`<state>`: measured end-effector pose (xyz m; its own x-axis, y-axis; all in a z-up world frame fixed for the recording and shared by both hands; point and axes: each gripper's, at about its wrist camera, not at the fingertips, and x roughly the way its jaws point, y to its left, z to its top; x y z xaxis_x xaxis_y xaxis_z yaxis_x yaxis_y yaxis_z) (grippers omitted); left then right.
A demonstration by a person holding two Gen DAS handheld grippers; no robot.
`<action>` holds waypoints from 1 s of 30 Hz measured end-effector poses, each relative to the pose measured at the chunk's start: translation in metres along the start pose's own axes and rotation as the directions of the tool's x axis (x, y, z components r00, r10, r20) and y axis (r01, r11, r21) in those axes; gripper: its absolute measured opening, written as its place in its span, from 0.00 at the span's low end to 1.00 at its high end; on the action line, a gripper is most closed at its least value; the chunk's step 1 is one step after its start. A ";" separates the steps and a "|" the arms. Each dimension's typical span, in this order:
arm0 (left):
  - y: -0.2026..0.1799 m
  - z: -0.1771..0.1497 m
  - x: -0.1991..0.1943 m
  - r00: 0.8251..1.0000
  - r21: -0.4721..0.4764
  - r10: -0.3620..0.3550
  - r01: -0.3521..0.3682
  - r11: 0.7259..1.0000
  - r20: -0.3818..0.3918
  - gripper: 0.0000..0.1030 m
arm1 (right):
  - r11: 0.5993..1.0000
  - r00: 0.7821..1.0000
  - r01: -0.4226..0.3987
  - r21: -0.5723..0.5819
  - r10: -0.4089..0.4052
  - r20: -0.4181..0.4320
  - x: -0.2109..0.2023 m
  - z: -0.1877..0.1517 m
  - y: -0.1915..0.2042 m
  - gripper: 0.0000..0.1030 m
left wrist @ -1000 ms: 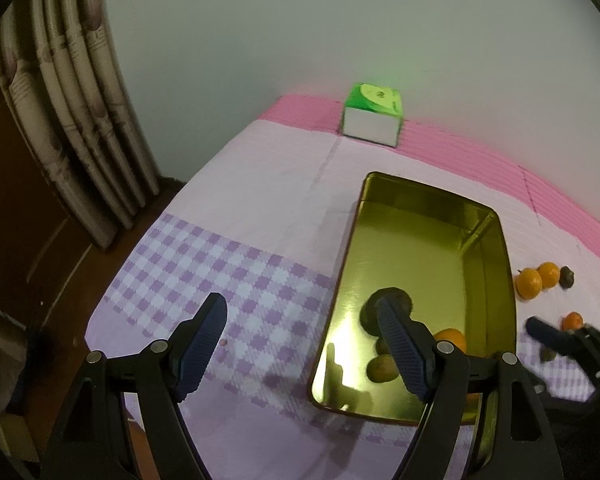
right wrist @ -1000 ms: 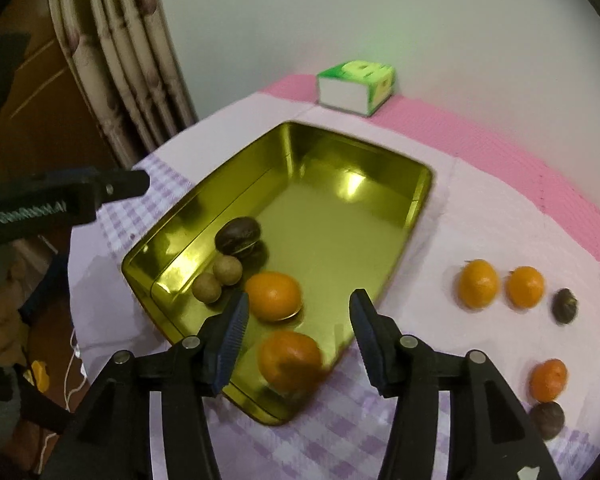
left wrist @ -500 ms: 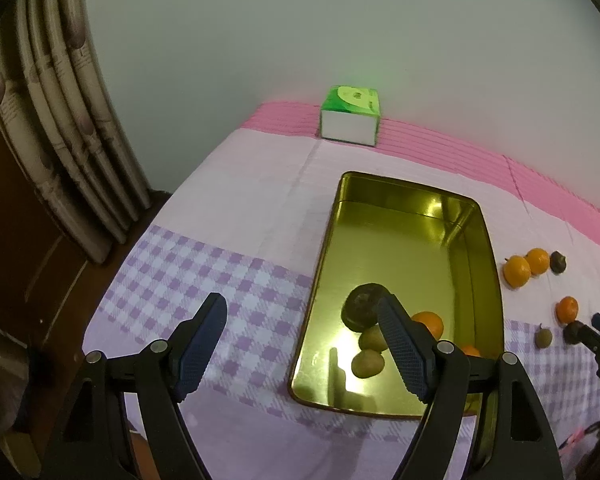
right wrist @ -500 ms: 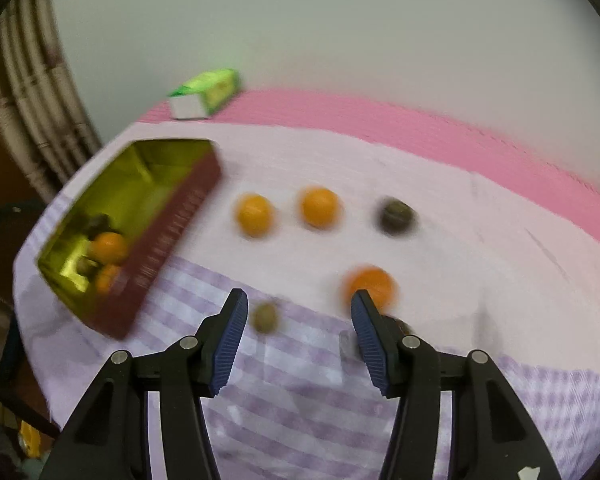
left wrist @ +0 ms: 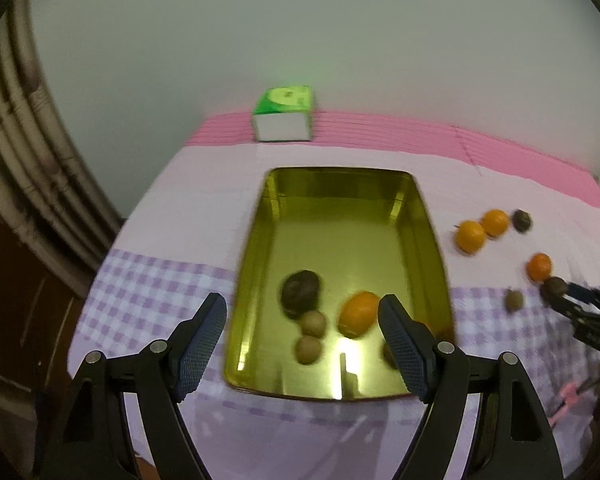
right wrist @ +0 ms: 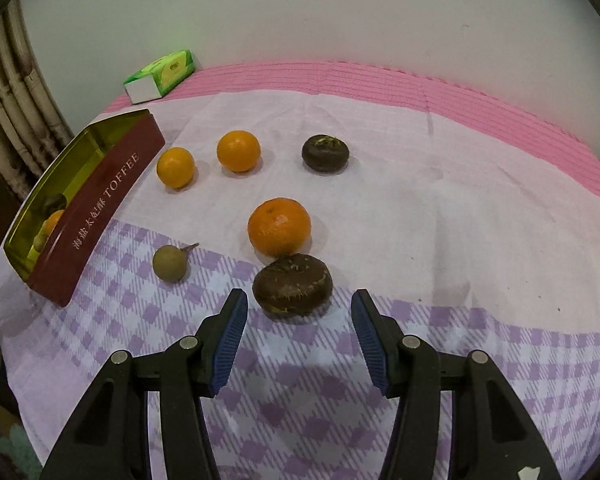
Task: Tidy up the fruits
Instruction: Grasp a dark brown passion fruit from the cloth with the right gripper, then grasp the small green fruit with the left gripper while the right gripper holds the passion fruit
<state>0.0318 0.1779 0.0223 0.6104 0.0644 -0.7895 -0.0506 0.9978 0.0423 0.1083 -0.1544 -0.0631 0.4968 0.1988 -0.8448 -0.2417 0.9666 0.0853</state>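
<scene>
A gold tin tray (left wrist: 436, 248) with a dark red "TOFFEE" side (right wrist: 100, 216) holds a dark brown fruit (left wrist: 301, 293), two small tan fruits (left wrist: 313, 323) and an orange (left wrist: 358, 314). My left gripper (left wrist: 302, 344) is open and empty over the tray's near end. My right gripper (right wrist: 296, 336) is open, just short of a dark brown fruit (right wrist: 293, 284) on the cloth; it also shows in the left wrist view (left wrist: 572, 304). Behind lie an orange (right wrist: 279, 226), two smaller oranges (right wrist: 238, 150), another dark fruit (right wrist: 325, 153) and a small tan fruit (right wrist: 170, 263).
A green and white box (left wrist: 284, 119) stands at the back near the wall, also in the right wrist view (right wrist: 162, 75). The table carries a pink and purple-checked cloth (right wrist: 460, 208). A curtain (left wrist: 28, 168) hangs at the left, past the table edge.
My right gripper has swung from above the tray to the loose fruits on the right and come close to the dark brown fruit. My left gripper has shifted right, centring on the tray.
</scene>
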 end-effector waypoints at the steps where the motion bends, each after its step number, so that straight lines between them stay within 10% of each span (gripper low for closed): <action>1: -0.005 0.000 0.000 1.000 0.008 -0.007 0.007 1.000 -0.003 0.76 | 1.000 1.000 -0.007 -0.004 0.007 0.002 0.002 0.001 0.000 0.50; 17: -0.114 -0.002 0.010 0.982 0.132 -0.181 0.187 0.973 -0.053 0.76 | 1.000 1.000 -0.017 -0.012 0.017 0.008 0.014 0.003 0.001 0.40; 30: -0.178 -0.010 0.053 0.955 0.165 -0.252 0.276 0.947 -0.154 0.76 | 0.986 0.985 0.150 0.072 -0.155 0.070 0.012 0.004 -0.056 0.40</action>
<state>0.0653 0.0036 -0.0330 0.4740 -0.1919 -0.8594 0.2514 0.9648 -0.0768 0.1313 -0.2056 -0.0761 0.5853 0.0571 -0.8088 -0.1041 0.9946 -0.0050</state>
